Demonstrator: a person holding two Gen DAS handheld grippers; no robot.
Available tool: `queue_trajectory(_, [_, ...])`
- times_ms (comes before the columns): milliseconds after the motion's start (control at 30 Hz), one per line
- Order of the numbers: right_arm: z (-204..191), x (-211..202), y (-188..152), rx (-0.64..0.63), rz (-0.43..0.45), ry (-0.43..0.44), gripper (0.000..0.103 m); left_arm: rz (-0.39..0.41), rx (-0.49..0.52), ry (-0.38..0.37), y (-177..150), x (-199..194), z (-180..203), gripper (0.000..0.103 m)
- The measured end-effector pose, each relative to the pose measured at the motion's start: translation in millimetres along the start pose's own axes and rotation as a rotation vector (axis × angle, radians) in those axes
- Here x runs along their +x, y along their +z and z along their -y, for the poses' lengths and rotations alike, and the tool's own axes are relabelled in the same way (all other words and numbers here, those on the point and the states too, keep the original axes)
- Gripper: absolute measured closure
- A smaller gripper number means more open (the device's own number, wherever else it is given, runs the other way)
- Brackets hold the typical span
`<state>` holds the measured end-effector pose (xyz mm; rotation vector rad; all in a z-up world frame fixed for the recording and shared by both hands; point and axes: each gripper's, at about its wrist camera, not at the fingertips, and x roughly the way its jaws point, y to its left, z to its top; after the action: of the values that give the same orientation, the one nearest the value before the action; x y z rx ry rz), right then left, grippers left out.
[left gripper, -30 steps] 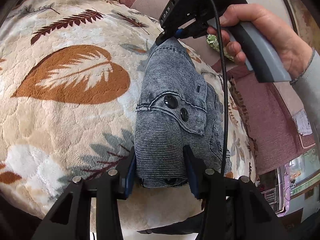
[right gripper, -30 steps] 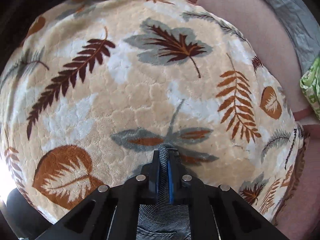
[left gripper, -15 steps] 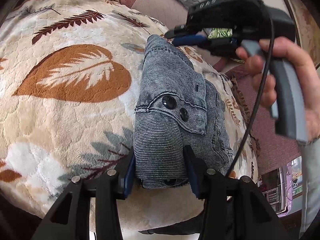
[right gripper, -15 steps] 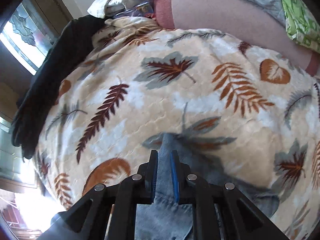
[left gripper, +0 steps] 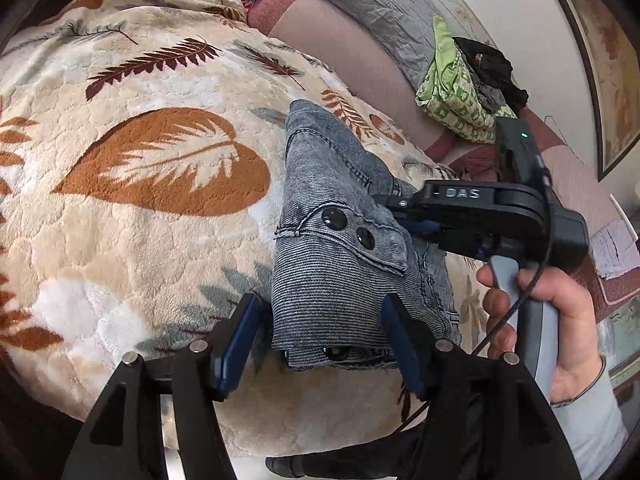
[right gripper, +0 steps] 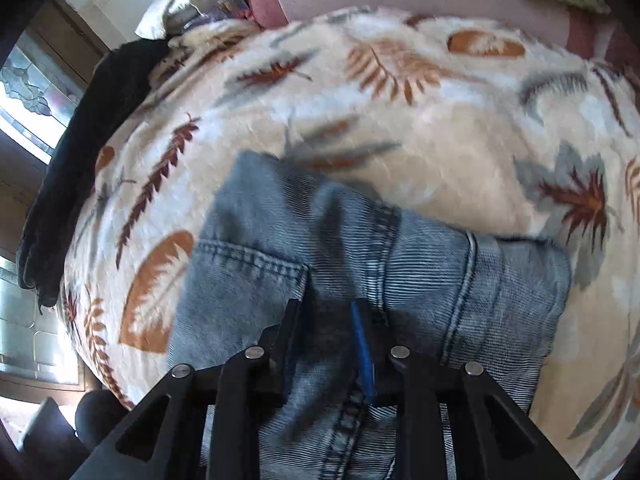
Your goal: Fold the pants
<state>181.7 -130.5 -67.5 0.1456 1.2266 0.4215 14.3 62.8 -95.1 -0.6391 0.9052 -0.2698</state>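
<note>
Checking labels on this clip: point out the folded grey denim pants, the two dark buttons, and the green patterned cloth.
Folded grey denim pants point(left gripper: 320, 168): left wrist view, upper folded panel.
Two dark buttons point(left gripper: 334, 218): left wrist view, upper button's face.
Green patterned cloth point(left gripper: 452, 96): left wrist view, middle of bundle.

The left wrist view sits low at the near end of the folded pants point(left gripper: 336, 240), looking along them across the leaf-print blanket point(left gripper: 140, 220) toward the quilt point(left gripper: 360, 4) and wall. It is close: the left gripper point(left gripper: 320, 332) fills the bottom edge, and the right gripper point(left gripper: 404, 212) enters from the right. The right wrist view looks steeply down from just above the pants point(right gripper: 360, 240), facing a window point(right gripper: 28, 92) at far left; it is blurred. The 2 views share the pants and blanket.
</note>
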Motion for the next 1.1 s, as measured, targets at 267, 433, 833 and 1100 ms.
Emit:
queue_trajectory(267, [52,-85,-67,0.117,0.251,0.169,0.027,0.071,-0.012,0.058,11,-40,-8,0.023])
queue_trajectory(433, [125,-92,-105,0.32,0.269,0.266,0.027,0.059,0.01,0.204,31,-34,-6,0.022])
queue_trajectory(833, [172,-75,-106,0.413,0.188,0.487,0.027,0.011,0.201,0.466,46,7,31,0.022])
queue_trajectory(1100, [165,-44,-72,0.392,0.031,0.519,0.027,-0.116,0.055,0.136,73,30,23,0.022])
